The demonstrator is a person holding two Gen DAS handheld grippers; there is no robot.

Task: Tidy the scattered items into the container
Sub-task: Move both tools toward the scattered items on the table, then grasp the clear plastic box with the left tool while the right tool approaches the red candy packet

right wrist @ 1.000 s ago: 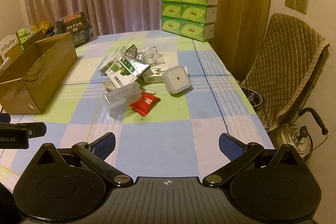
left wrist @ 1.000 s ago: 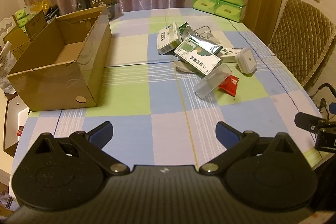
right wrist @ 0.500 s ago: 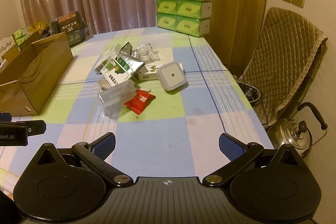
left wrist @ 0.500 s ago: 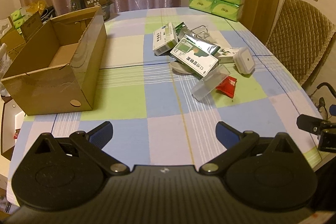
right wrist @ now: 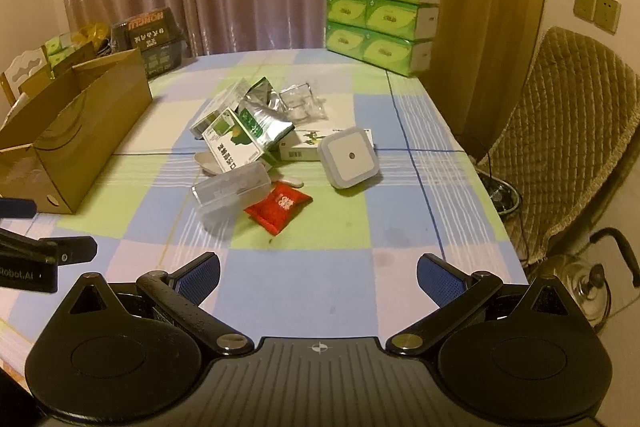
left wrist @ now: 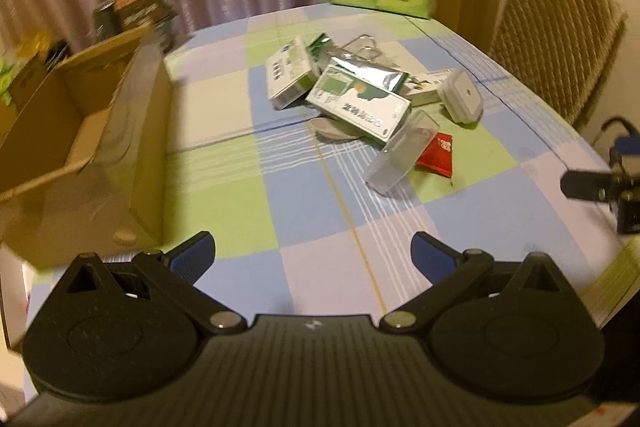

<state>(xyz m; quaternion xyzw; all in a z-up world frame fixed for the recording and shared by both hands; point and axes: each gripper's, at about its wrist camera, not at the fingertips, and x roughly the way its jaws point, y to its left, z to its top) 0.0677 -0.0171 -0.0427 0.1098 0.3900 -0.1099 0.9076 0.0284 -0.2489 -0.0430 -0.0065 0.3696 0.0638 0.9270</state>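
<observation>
Both grippers spread wide, empty
Ahead of the right gripper [right wrist: 318,277] and left gripper [left wrist: 313,255]: cardboard box [right wrist: 76,131], red packet [right wrist: 279,203]; dark box [right wrist: 150,37] reads "HONGLI".

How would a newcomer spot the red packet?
Start at the checked table, then the pile of boxes in its middle. At the pile's near edge, the red packet lies flat beside a clear plastic case; it alone is red.

Dim, warm indoor light, both my views fisheye-bent.
My left view smears with motion blur, worst at the cardboard box [left wrist: 84,147]; my right view stays sharp, corners vignetted black.
</observation>
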